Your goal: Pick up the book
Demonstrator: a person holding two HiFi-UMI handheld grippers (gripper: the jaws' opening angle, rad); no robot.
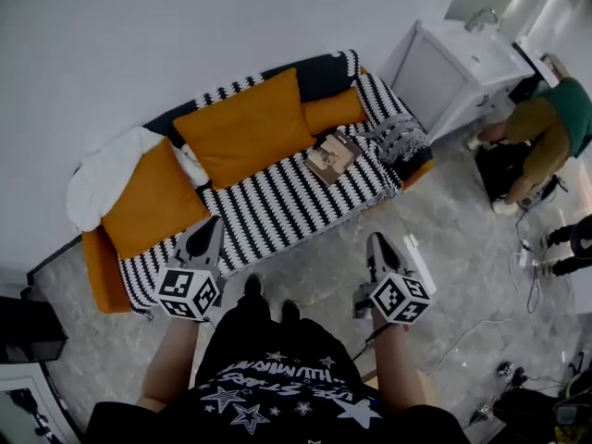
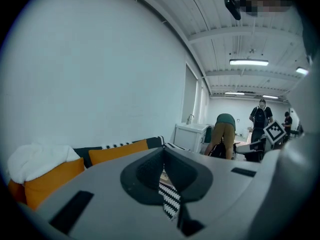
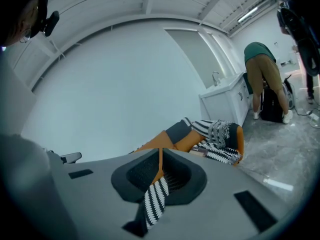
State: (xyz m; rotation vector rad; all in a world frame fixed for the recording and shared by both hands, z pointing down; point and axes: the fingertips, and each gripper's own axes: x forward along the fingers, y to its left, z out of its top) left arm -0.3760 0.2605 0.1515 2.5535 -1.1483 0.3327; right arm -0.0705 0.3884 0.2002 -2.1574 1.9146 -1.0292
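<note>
The book, tan with a dark cover picture, lies flat on the right part of the black-and-white striped sofa, beside a large orange cushion. In the head view both grippers hover over the grey floor in front of the sofa, short of it and well apart from the book. My left gripper points at the sofa's left half, its jaws shut with nothing in them. My right gripper points toward the sofa's right end, also shut and holding nothing. Each gripper view shows only a thin slit between the jaws.
A white bundle and another orange cushion fill the sofa's left end; a fringed throw hangs at its right end. A white sink cabinet stands at the right, with a person bent over beside it. Cables trail on the floor.
</note>
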